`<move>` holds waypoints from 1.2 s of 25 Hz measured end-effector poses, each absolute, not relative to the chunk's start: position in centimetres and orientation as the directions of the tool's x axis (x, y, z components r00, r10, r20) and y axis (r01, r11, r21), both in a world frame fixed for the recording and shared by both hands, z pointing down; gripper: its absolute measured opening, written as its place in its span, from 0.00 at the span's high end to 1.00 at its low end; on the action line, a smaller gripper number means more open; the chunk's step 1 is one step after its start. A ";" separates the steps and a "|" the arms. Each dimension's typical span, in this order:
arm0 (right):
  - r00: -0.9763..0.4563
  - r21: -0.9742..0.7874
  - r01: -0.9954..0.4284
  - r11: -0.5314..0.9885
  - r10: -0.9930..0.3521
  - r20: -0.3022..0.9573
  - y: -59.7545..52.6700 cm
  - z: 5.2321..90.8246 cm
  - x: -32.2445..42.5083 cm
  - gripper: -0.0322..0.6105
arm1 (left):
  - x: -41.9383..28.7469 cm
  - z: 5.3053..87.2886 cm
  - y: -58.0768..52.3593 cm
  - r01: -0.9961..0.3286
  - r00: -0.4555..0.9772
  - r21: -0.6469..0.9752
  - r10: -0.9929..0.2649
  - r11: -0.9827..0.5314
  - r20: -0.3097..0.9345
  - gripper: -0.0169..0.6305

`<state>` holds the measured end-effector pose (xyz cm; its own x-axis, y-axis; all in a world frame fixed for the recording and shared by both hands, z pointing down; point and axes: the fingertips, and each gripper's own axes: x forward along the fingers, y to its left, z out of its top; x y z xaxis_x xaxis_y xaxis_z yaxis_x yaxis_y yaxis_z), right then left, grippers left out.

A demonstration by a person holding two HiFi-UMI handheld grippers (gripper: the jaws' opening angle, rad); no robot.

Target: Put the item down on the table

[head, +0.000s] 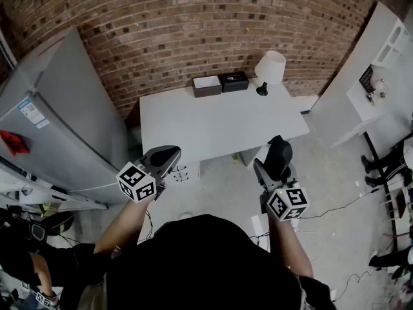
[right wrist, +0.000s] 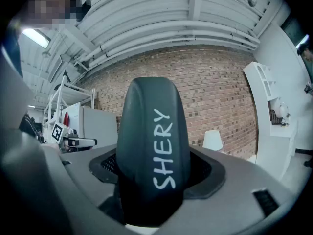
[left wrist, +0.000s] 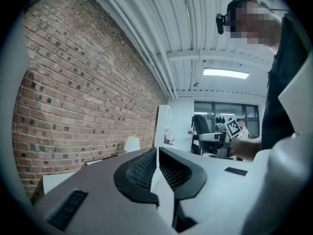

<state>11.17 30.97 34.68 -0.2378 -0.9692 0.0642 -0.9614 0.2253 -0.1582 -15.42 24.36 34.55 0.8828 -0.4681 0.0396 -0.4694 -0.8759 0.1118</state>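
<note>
A dark, rounded case with "SHERY" in white letters stands upright between the jaws of my right gripper, which is shut on it. In the head view that case sticks up from the right gripper, held in the air in front of the white table's near right corner. My left gripper hovers off the table's near left corner. Its pads meet along a thin line with nothing between them, so the left gripper is shut and empty.
At the table's back edge stand a brown box, a black box and a white lamp, with a brick wall behind. A grey fridge is at the left, a white shelf unit at the right. Cables lie on the floor.
</note>
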 end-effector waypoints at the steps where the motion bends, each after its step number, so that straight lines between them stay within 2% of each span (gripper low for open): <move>1: -0.241 -0.152 -0.961 0.229 -0.968 0.068 31.0 34.7 11.0 0.41 | -14.9 34.6 24.6 -0.462 0.887 0.112 -0.460 -0.880 0.044 0.92; 17: -0.249 -0.151 -0.960 0.234 -0.964 0.089 30.4 36.6 13.7 0.40 | -10.2 35.9 25.2 -0.461 0.887 0.131 -0.453 -0.877 0.089 0.92; 30: -0.265 -0.146 -0.959 0.245 -0.954 0.140 28.7 38.3 14.4 0.40 | -12.0 35.2 22.4 -0.518 0.856 0.135 -0.513 -0.845 0.071 0.92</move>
